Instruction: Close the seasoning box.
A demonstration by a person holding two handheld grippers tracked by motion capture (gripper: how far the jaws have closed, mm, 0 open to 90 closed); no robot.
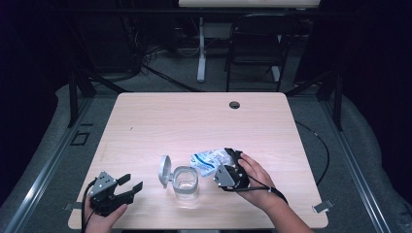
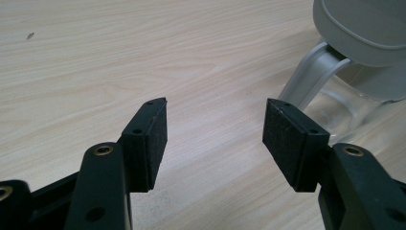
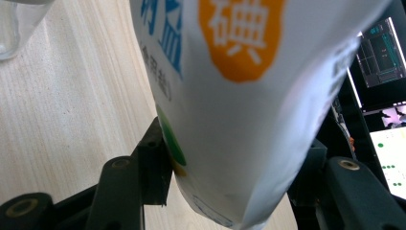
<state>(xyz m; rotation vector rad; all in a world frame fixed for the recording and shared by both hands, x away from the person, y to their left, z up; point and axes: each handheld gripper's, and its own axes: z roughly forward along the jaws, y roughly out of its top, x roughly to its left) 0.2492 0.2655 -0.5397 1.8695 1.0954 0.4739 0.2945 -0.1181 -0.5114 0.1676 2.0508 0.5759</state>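
White plastic pouch (image 1: 210,160), printed blue and orange, sits at lower centre of the high view, clamped between the wide-set jaws of the right gripper (image 1: 232,167). Likely next: tipping it over the open jar (image 1: 185,183) just left. The left gripper (image 1: 127,183) rests open, empty. Pouch's opening is hidden.

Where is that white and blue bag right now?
In the high view the bag is near the table's front edge, right of centre, held between the right gripper's jaws, just behind and right of the open glass jar.
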